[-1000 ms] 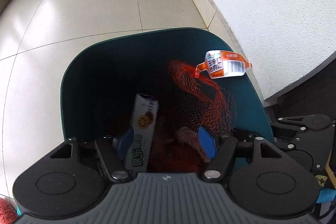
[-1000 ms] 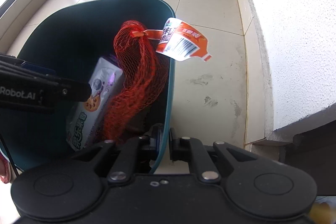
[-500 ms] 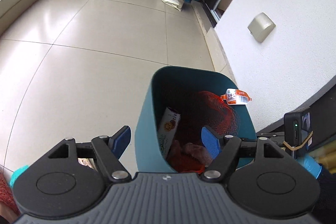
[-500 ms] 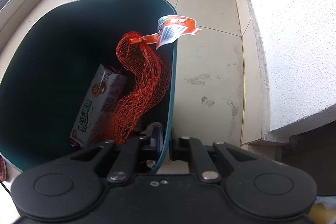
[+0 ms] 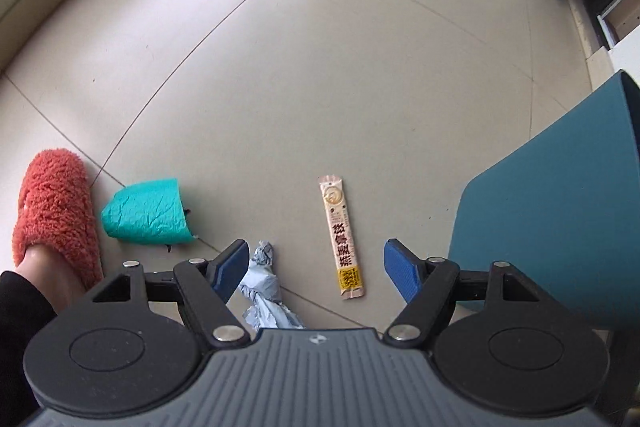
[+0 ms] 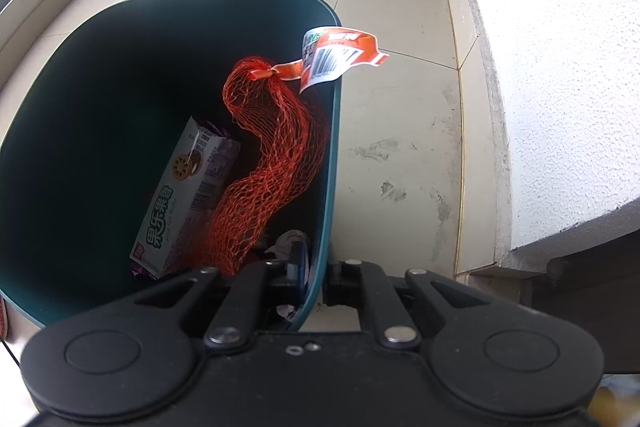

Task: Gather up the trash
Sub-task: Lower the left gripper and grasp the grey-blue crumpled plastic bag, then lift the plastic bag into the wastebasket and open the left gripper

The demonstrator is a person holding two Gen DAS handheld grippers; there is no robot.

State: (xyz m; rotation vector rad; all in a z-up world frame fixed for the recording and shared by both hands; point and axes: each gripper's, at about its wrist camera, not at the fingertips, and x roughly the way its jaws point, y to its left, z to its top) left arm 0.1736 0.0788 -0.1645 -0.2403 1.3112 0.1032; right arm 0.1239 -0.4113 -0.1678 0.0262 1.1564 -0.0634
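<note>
Bin (image 6: 332,163) partly filled: box (image 6: 188,199) and net bag (image 6: 264,163) already inside; rim pinched by right gripper (image 6: 316,277); left gripper (image 5: 316,263) spread wide, empty; sachet (image 5: 342,237), grey wrapper (image 5: 262,283), green paper (image 5: 146,213) left on floor nearby.

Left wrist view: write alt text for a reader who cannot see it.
The open left gripper points down at a tiled floor strewn with a long snack wrapper, crumpled grey paper and a teal paper cup. A teal bin stands at right, a red slipper at left.
</note>
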